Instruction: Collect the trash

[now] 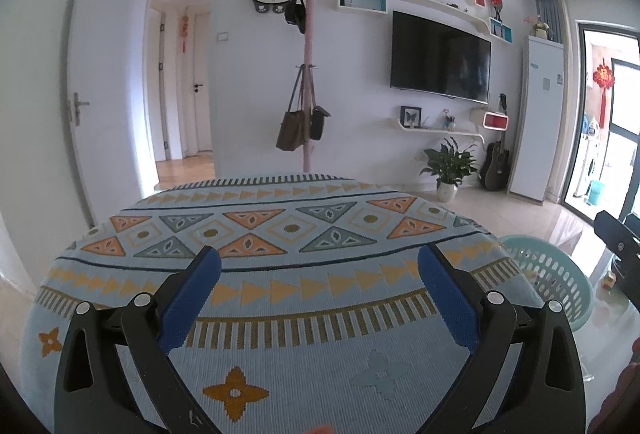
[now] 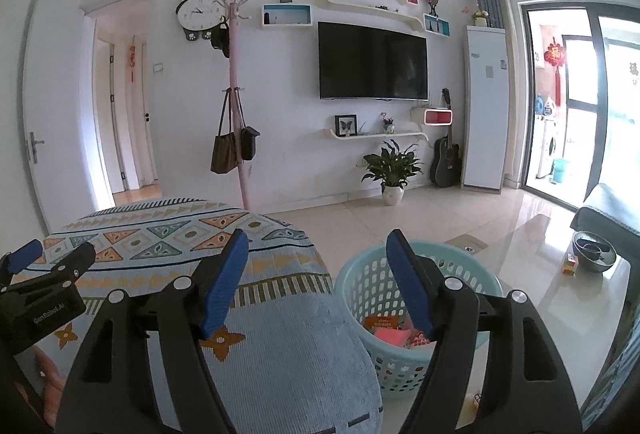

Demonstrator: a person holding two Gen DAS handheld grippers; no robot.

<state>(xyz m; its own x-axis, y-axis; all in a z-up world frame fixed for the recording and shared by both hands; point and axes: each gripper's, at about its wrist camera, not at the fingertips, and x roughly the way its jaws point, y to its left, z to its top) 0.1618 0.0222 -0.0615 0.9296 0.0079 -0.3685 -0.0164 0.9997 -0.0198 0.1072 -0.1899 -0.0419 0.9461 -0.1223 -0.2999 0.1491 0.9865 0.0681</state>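
Your left gripper [image 1: 318, 266] hovers spread wide over the patterned cloth [image 1: 280, 234]. Just past the cloth's right edge stands the basket [image 2: 360, 286] holding trash [image 2: 390, 330]; your right gripper [image 2: 318, 254], also gaping and empty, straddles that edge.

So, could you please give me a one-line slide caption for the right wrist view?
Open right gripper above patterned tablecloth and mint basket holding wrappers.

A home living room: a wall-mounted TV [image 2: 372, 60] on the far wall, a coat rack [image 2: 236, 94] with bags, a guitar [image 2: 447, 158], a potted plant [image 2: 392, 170].
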